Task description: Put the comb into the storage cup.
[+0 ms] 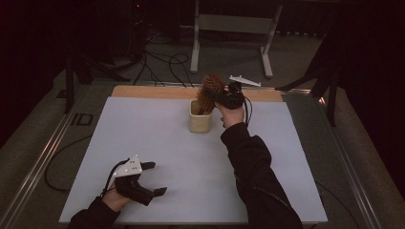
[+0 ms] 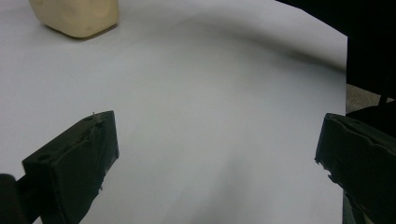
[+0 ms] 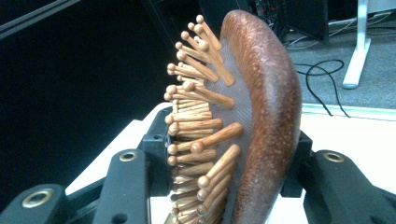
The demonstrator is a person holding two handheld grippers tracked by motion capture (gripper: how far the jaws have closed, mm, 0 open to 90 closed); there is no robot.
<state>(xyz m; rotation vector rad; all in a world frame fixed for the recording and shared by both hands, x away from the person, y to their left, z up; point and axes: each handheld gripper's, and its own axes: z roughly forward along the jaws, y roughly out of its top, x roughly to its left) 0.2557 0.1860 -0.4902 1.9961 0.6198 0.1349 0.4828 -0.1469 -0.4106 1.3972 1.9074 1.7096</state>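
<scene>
My right claw [image 1: 224,98] grips the hairbrush [image 1: 210,91], its lower end already inside the far cup [image 1: 199,123]; letting go remains. My left claw [image 1: 152,177] rests open nearby.

From my remote station: the table [image 1: 157,143] spans the centre of the high view. A cup [image 1: 200,117] stands on it, above centre. A hairbrush [image 1: 209,91] sits in the cup, leaning toward upper right. My right gripper [image 1: 227,97] lies just right of the hairbrush, clamped on it. My left gripper [image 1: 152,178] rests at lower left, well apart from the cup. A stand [image 1: 232,26] occupies the top centre, behind the table; cables [image 1: 162,64] lie on the floor to its left.
</scene>
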